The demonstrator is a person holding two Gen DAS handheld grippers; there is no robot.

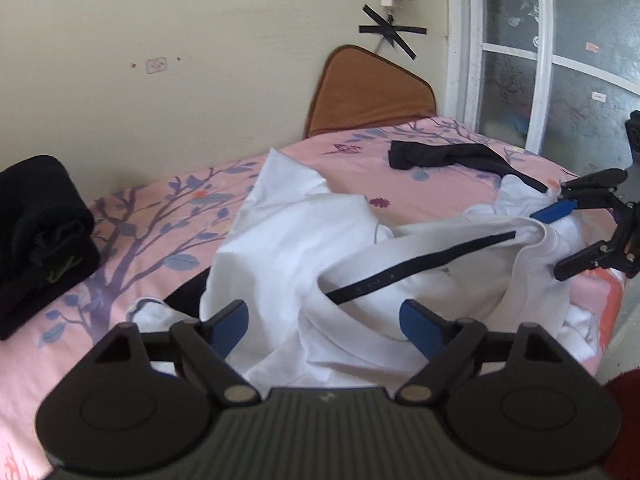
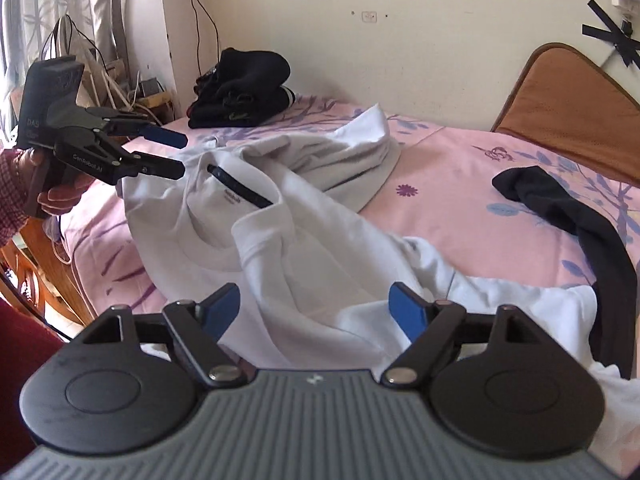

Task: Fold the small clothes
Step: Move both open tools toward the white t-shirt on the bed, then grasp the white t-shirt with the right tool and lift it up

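The crumpled white T-shirt (image 1: 304,248) lies beneath both wide-open hand-held grippers (image 1: 324,320), unheld.

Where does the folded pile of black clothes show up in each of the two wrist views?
Left wrist view: the black pile lies at the far left edge, on the pink bedsheet.
Right wrist view: the pile sits upper left of centre, against the wall.
Shared landmark: the brown cushion leaning on the wall.

Both claws (image 1: 324,320) (image 2: 316,308) spread wide, angled downward
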